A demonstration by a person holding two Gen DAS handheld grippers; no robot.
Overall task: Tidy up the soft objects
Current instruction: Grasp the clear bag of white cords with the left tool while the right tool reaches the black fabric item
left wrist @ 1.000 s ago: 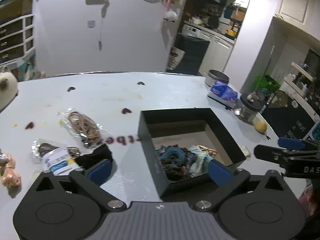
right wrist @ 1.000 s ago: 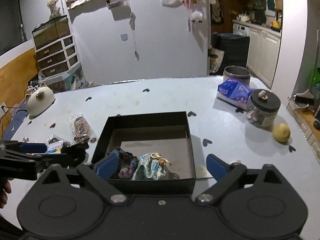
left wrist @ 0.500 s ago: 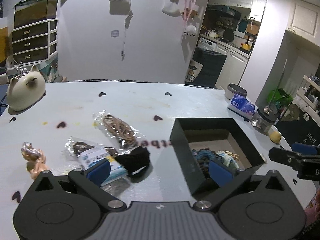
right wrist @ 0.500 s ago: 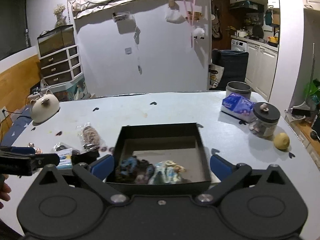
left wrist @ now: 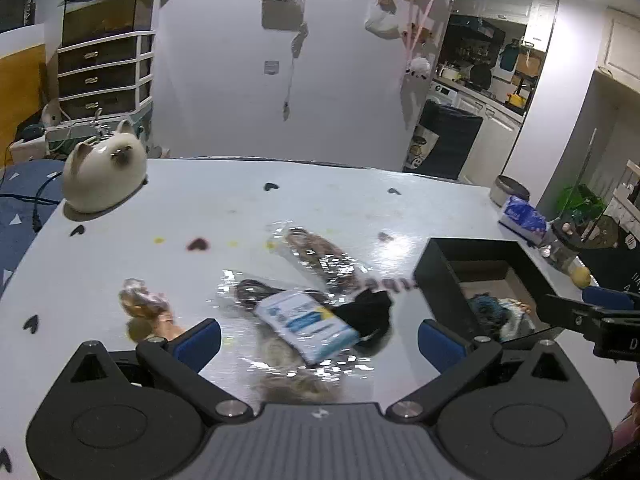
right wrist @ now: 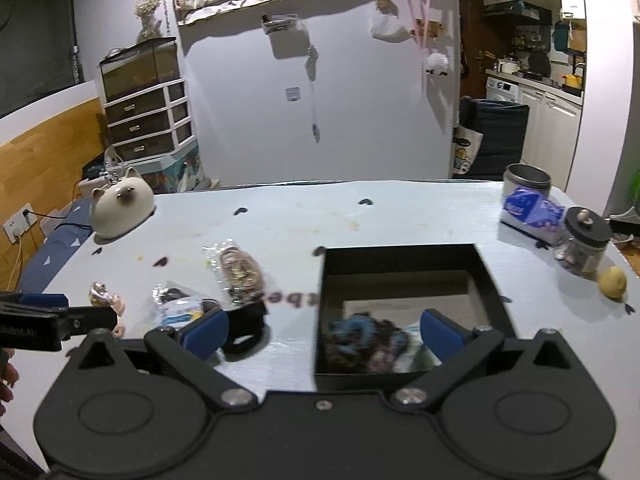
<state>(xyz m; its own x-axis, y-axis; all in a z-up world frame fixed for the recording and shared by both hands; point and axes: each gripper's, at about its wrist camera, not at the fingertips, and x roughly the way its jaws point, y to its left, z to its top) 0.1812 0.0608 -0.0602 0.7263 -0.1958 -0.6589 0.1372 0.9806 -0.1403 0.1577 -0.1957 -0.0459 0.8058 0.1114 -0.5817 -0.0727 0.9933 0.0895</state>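
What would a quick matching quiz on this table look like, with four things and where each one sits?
Things:
1. cat figure
2. lemon
3. blue scrunchie
4. black scrunchie

Places:
A. inside the black box
B. far left corner of the table
C. on the table, left of the box
D. right edge, beside the jar

Pairs: 1-B, 2-D, 3-A, 4-C
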